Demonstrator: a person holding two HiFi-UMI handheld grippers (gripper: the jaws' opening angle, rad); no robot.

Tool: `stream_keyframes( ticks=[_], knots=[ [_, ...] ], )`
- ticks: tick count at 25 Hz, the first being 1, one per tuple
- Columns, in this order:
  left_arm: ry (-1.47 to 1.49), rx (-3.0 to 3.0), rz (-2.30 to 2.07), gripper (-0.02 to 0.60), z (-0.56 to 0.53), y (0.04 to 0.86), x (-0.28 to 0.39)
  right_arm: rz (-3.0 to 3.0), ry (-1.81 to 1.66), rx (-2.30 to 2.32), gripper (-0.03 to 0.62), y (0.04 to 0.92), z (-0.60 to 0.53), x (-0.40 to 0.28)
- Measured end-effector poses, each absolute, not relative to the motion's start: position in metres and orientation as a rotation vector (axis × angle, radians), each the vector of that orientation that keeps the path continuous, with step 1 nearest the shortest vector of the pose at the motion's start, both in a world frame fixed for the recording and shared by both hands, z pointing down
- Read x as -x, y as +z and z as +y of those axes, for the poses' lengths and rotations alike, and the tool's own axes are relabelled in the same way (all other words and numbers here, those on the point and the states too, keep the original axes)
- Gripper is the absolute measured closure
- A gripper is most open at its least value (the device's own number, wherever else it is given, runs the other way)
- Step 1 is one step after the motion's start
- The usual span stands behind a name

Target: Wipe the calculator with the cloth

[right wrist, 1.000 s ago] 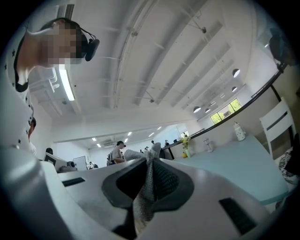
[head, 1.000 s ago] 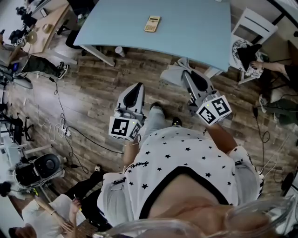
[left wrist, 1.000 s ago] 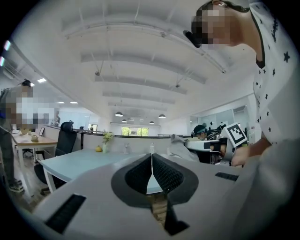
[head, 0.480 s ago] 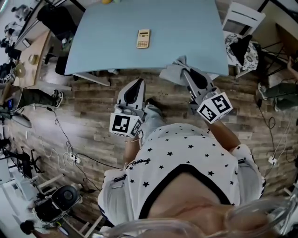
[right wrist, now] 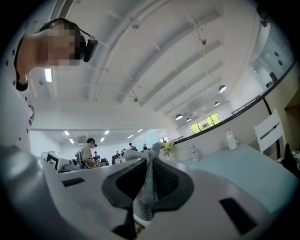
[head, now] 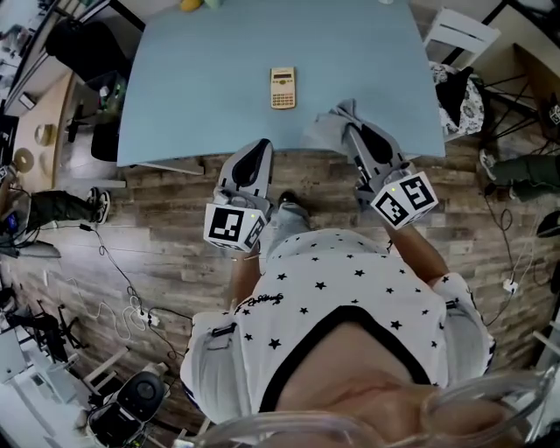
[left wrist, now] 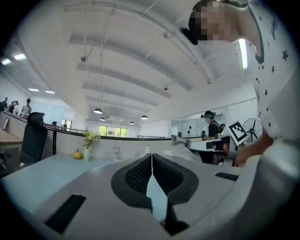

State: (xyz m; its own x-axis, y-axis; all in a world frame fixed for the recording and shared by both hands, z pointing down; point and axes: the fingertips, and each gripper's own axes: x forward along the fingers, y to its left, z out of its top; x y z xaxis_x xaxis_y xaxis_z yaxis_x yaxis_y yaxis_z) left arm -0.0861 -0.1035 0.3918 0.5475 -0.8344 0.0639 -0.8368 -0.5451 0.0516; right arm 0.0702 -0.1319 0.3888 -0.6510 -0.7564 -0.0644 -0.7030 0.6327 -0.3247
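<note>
A small beige calculator [head: 283, 87] lies flat on the pale blue table [head: 192, 96], near its middle. My right gripper [head: 353, 133] hangs over the table's near edge, shut on a grey cloth [head: 328, 129] that bunches out ahead of it. In the right gripper view the cloth [right wrist: 146, 192] is pinched between the dark pads and my right gripper [right wrist: 149, 180] points over the table. My left gripper [head: 254, 157] sits just short of the table edge, below the calculator, jaws closed with nothing in them. In the left gripper view my left gripper [left wrist: 152, 173] shows its pads pressed together.
A yellow fruit [head: 191, 4] lies at the table's far edge; the same fruit [left wrist: 77, 154] stands beside a flower vase [left wrist: 87, 153]. A white chair [head: 459, 39] with dark clothing stands to the right. Cables [head: 114, 262] trail over the wooden floor. People sit at desks in the background.
The view has swung so the table and calculator lie nearer and lower in the picture. Both grippers now reach the table's near edge, the right one still carrying the cloth.
</note>
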Motion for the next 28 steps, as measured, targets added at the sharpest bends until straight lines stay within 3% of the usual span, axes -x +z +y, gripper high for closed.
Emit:
stream_keyframes(
  ticks=[17, 28],
  knots=[
    [0.065, -2.747, -1.284, 0.551, -0.207, 0.406, 0.173, 2.536, -0.441, 1.455, 0.572, 0.41, -0.229, 0.001],
    [0.044, -2.741, -1.307, 0.551, -0.233, 0.412, 0.186, 2.546, -0.436, 1.567, 0.572, 0.426, -0.263, 0.015]
  ],
)
